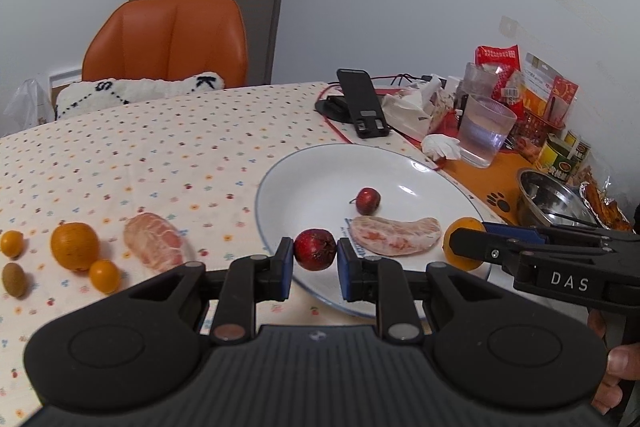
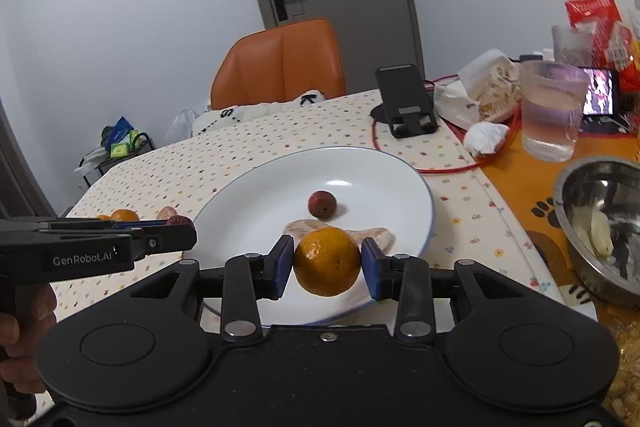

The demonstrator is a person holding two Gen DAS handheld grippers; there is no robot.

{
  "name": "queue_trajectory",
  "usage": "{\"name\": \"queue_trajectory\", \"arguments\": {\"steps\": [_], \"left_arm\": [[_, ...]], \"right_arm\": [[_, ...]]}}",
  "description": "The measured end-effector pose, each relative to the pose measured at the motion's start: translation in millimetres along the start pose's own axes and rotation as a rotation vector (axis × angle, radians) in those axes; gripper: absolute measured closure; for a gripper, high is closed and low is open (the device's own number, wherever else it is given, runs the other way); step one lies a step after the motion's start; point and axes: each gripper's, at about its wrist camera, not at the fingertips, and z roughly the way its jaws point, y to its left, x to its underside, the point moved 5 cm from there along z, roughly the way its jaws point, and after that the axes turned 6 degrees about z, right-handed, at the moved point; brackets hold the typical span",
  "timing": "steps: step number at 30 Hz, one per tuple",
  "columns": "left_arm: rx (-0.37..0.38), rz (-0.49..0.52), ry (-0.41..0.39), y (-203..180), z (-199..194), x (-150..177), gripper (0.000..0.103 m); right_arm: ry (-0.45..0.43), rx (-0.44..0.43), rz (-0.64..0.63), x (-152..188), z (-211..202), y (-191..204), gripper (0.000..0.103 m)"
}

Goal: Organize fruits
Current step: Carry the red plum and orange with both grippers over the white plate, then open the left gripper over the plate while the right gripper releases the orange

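Two handheld grippers meet over a white plate [image 1: 276,183] on a dotted tablecloth [image 1: 160,155], each carrying fruit; the left gripper [image 1: 315,254] is clenched on a small dark-red fruit [image 1: 315,249], its blue pads pressed to either side at the plate's near rim, while the right gripper [image 2: 327,265] grips an orange [image 2: 327,261] across its widest part, held just above the plate's near edge; already on the plate lie a second small red fruit [image 1: 368,200] and a peeled citrus segment [image 1: 396,235], the two apart from each other; a larger peeled segment [image 1: 154,242], another orange [image 1: 74,246], two small kumquat-like fruits [image 1: 105,275] and a brownish kiwi-like fruit [image 1: 15,279] wait on the cloth to the left; the red fruit looks light, firm and smooth-skinned, likely to roll once released, so a low, gentle set-down seems wise; the orange appears heavier, with a dimpled rind that should hold well at its equator; the peeled segments look soft, moist and easily torn, and would probably want a light pinch across the thick middle rather than the thin tips; a water glass [image 1: 486,131] and steel bowl [image 1: 554,197] stand to the right of the plate, on the side from which the right gripper reaches in.
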Motion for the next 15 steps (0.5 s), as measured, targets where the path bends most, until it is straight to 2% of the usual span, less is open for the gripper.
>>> {"name": "queue_trajectory", "arguments": {"steps": [12,15], "left_arm": [[0.014,0.022,0.026,-16.8,13.5,-1.0,0.081],[-0.007,0.015,0.032,-14.0,12.8,-1.1,0.078]], "right_arm": [[-0.016,-0.041,0.024,-4.1,-8.7,-5.0,0.062],[-0.023,-0.045,0.029,-3.9,-8.7,-4.0,0.054]]}}
